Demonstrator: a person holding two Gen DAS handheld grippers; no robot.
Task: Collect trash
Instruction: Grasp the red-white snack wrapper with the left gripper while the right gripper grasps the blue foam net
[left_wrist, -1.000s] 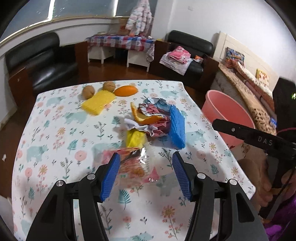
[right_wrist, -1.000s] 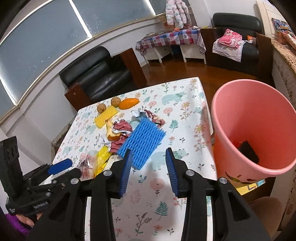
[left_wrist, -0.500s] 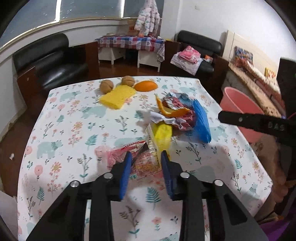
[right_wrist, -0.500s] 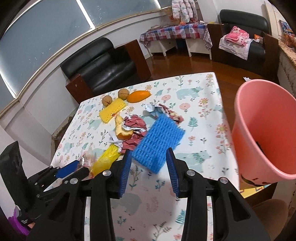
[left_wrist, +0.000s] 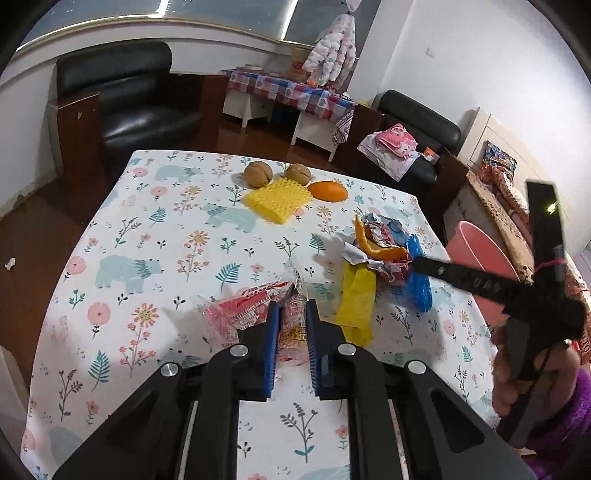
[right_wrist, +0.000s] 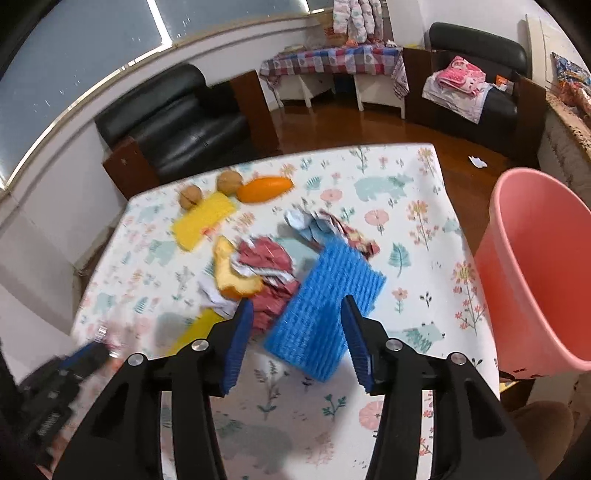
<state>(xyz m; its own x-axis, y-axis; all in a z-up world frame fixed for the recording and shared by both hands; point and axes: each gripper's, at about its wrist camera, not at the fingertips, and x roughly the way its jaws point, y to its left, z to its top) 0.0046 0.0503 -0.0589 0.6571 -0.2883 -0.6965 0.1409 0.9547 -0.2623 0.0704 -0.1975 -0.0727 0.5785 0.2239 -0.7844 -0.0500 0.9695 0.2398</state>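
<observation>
Right wrist: right tool (right_wrist: 297, 332) wide; left tool (left_wrist: 291, 326) grips wrapper (left_wrist: 258, 306); bucket (right_wrist: 535, 273) contents hidden.

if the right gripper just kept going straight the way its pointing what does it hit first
Most likely the blue ribbed foam mesh sheet: it lies flat on the floral tablecloth directly between and ahead of the open right gripper fingers. Depth is unclear, so it may touch the cloth beside it instead.

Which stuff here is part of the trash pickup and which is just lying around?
Job: clear snack wrapper in the left gripper, crumpled paper pile, orange peel, blue foam net, pink bin.
Lying about: walnuts, orange, armchair.
</observation>
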